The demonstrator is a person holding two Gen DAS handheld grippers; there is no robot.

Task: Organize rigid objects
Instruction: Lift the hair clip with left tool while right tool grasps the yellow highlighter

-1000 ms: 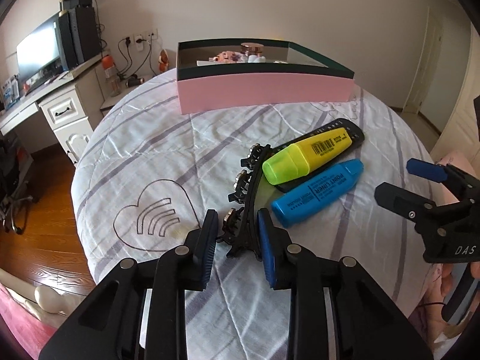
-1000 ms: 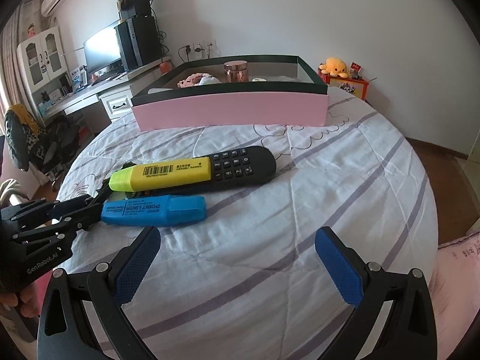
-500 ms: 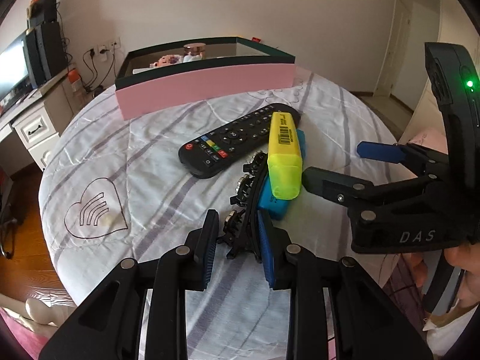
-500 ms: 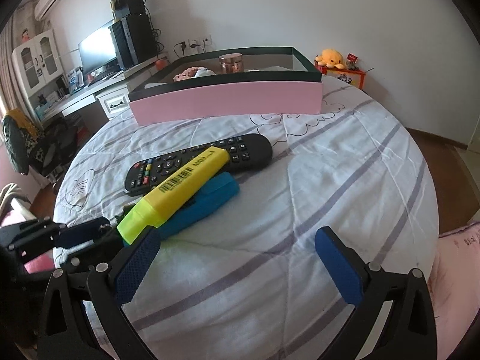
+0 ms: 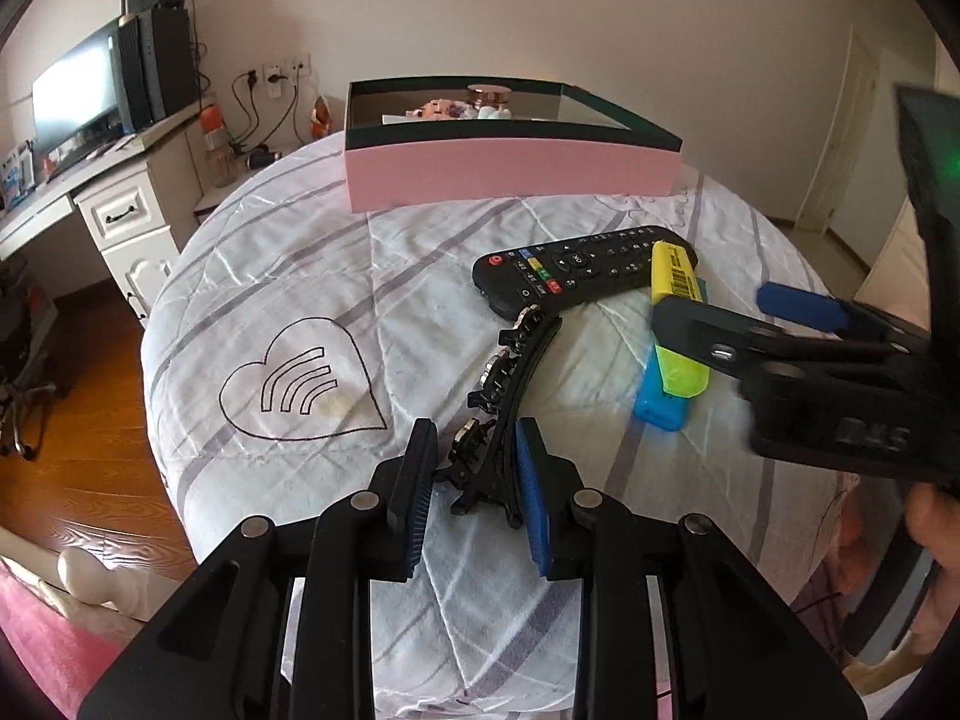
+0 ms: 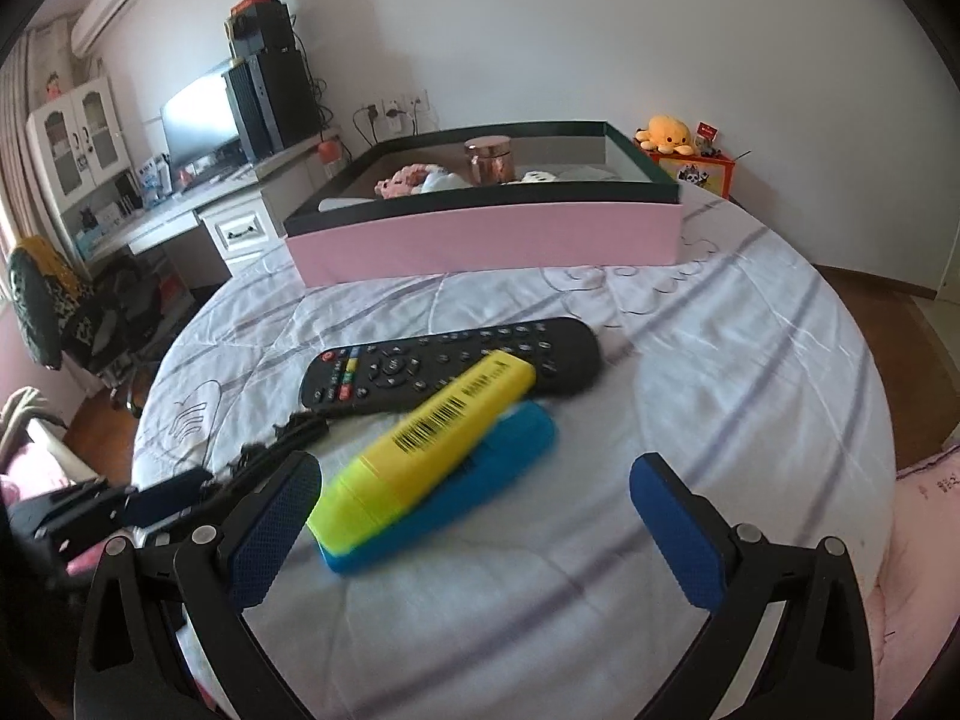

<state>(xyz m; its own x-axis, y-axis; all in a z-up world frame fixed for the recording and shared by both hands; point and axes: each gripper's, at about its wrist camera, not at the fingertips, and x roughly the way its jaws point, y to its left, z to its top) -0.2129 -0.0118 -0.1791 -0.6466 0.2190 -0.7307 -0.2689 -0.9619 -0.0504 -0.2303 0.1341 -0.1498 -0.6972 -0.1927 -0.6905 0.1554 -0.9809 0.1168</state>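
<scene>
Left gripper (image 5: 471, 471) clenched on the near end of a black hair clip (image 5: 507, 396): long, curved, toothed along one side with small metal studs, far end reaching toward the remote control (image 5: 576, 273). Clip resting on a round bed (image 5: 288, 252) covered in a white quilt with grey stripes and a drawn heart. Right gripper (image 6: 474, 516) released, blue pads wide apart, hovering over the yellow highlighter (image 6: 432, 444). Highlighter chunky, barcode on its flank, lime-green cap nearest the camera, lying slanted across a blue marker (image 6: 456, 486) and touching the remote's edge. Remote black, flat, with coloured buttons at its left end. Beyond these, a pink box (image 6: 486, 234) with dark rim, open, holding a copper-toned jar (image 6: 489, 159) and small pale items.
</scene>
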